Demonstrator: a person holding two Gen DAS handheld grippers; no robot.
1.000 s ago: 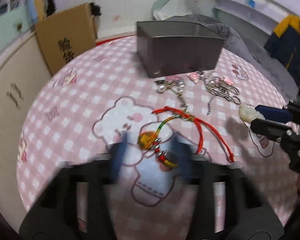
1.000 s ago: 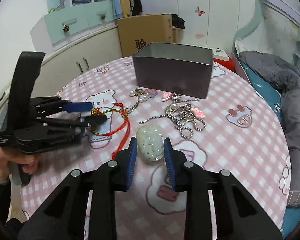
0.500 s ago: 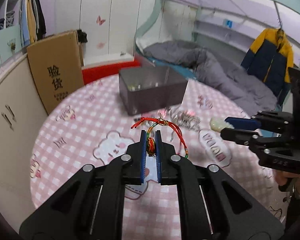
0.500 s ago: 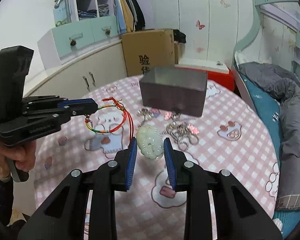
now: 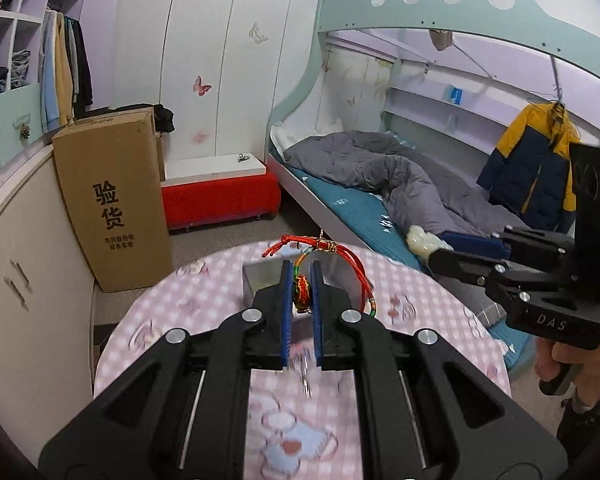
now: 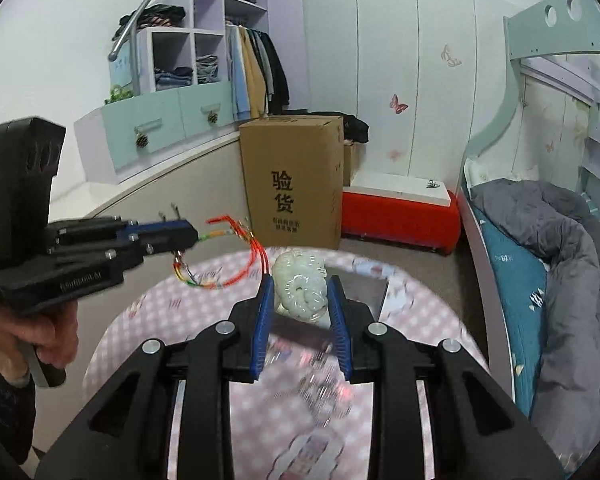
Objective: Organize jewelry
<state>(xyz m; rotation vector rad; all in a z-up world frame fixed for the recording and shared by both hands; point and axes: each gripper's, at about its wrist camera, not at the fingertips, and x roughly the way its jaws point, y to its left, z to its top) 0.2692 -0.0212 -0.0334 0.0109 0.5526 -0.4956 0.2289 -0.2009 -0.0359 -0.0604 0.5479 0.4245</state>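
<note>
My left gripper (image 5: 301, 280) is shut on the red and gold bead of a red cord bracelet (image 5: 301, 294), held high above the table; its cord (image 5: 352, 260) loops out past the fingertips. It also shows in the right wrist view (image 6: 236, 248), hanging from the left gripper (image 6: 192, 236). My right gripper (image 6: 300, 292) is shut on a pale green jade pendant (image 6: 300, 288), also lifted; it shows in the left wrist view (image 5: 422, 242). The grey metal box (image 5: 260, 280) stands on the table behind the left fingers, and in the right wrist view (image 6: 364, 292).
The round table has a pink checked cloth (image 5: 204, 308). Silver chains and small charms (image 6: 324, 392) lie blurred on it below my right gripper. A cardboard box (image 5: 112, 200), a red bench (image 5: 220, 200) and a bed (image 5: 380, 184) stand beyond the table.
Both grippers have risen well above the table with their pieces and tilted up toward the room. One second ago the left gripper was open around the bead; it has shut on it and lifted.
</note>
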